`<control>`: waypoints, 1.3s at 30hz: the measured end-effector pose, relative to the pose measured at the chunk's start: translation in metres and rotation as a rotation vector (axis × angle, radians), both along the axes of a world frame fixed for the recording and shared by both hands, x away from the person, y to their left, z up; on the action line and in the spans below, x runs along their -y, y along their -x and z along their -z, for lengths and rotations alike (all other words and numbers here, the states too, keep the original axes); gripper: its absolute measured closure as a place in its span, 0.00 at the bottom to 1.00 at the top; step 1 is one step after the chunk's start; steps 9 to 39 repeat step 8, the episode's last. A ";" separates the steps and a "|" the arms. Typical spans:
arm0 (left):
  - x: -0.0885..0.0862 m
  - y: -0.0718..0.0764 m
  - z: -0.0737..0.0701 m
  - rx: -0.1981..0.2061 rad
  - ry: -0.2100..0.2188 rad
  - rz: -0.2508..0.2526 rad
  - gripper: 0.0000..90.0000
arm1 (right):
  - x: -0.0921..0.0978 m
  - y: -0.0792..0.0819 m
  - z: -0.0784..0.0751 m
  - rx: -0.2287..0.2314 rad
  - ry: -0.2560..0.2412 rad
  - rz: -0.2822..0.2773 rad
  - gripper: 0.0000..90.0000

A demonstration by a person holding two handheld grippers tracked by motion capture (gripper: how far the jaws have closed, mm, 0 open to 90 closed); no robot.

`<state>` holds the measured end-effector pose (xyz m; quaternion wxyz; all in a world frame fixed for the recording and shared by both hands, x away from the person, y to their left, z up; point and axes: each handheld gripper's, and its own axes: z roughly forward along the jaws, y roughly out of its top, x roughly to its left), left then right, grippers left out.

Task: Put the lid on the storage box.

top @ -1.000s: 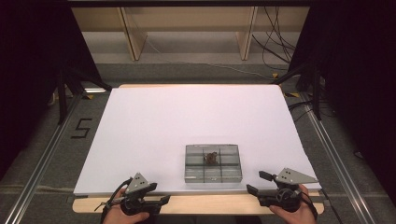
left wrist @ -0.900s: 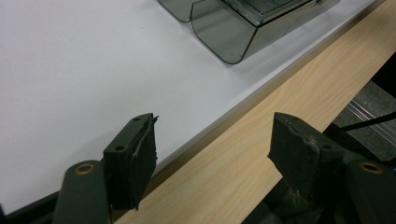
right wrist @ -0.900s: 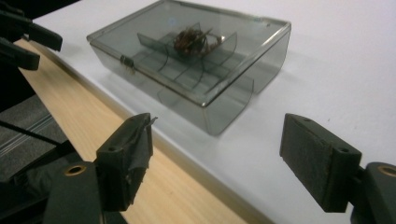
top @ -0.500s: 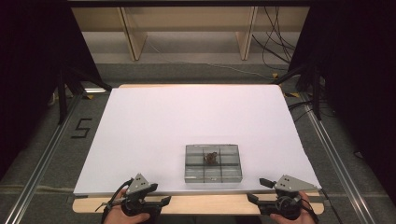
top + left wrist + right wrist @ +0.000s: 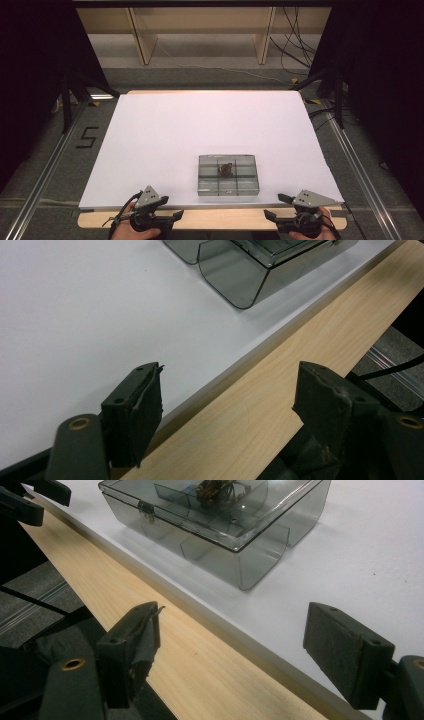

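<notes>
A clear grey plastic box (image 5: 228, 174) with a shut lid and inner dividers sits on the white table top (image 5: 200, 130) near its front edge. A small brown tangle of parts (image 5: 225, 169) lies in one compartment, also seen as the tangle (image 5: 215, 489) under the lid. The box (image 5: 220, 520) has a small latch (image 5: 145, 508) on its front. My left gripper (image 5: 167, 209) is open over the wooden front strip, left of the box (image 5: 260, 265). My right gripper (image 5: 274, 207) is open at the strip, right of the box. Neither holds anything.
A wooden strip (image 5: 210, 219) runs along the table's front edge. Metal rails (image 5: 357, 165) flank the table on grey carpet, and a taped "5" (image 5: 86, 137) marks the floor at left. Wooden shelving legs (image 5: 142, 42) and cables (image 5: 295, 35) stand at the back.
Both grippers have drawn back a little toward the person's side of the table. The box has not moved.
</notes>
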<state>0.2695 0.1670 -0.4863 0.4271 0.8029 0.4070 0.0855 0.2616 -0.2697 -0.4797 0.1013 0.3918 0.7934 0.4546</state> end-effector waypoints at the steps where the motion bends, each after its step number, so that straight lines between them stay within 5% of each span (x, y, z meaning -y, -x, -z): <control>1: 0.001 0.000 0.000 0.001 0.012 -0.009 0.30 | 0.000 0.000 0.000 -0.002 -0.004 -0.001 0.26; 39: 0.000 -0.001 0.001 0.000 0.003 -0.005 0.30 | 0.002 -0.002 0.001 0.018 0.002 -0.013 0.26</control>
